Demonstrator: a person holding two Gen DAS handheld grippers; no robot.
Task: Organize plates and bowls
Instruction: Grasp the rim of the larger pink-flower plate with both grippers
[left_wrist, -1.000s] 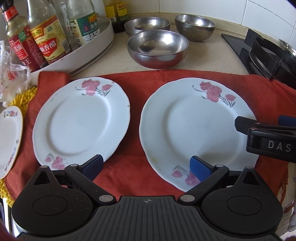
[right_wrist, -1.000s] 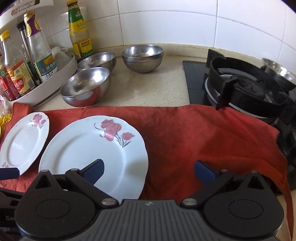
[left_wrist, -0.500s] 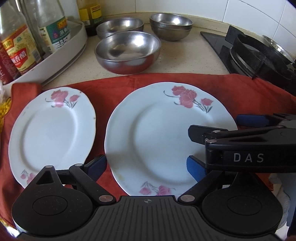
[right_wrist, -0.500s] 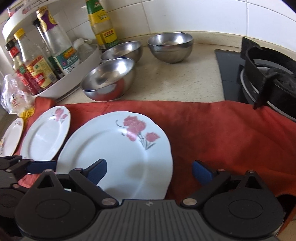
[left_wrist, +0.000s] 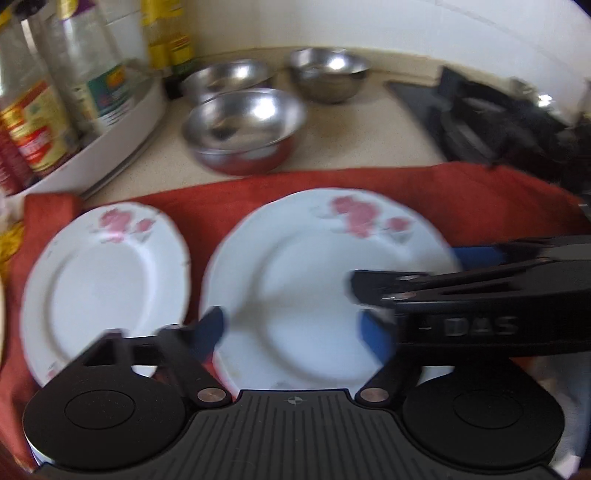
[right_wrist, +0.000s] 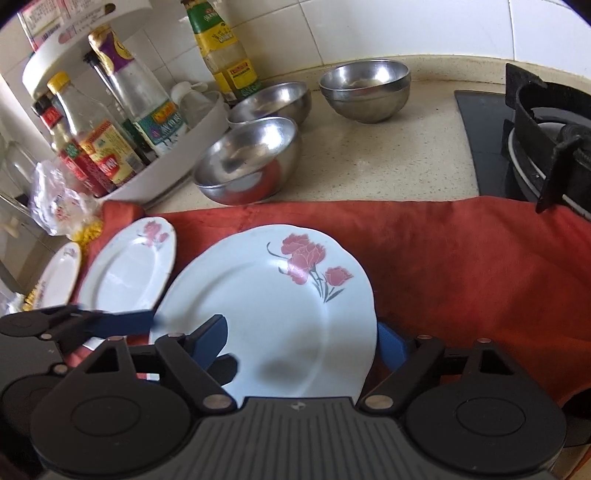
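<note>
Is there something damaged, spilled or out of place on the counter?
Nothing stands out. The large plate and the smaller plate lie flat on the red cloth; the three steel bowls stand upright.

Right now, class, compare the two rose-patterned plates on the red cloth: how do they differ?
The big plate looks larger than the smaller plate. The big plate lies between the right gripper's open fingers; the smaller plate lies left of it, outside them. Both are white with pink roses and rest on the red cloth.

Glossy white plates (right_wrist: 258, 295) on matt red cloth (right_wrist: 461, 258) — shiny steel bowls (right_wrist: 251, 158) on the speckled worktop (right_wrist: 388, 155).
</note>
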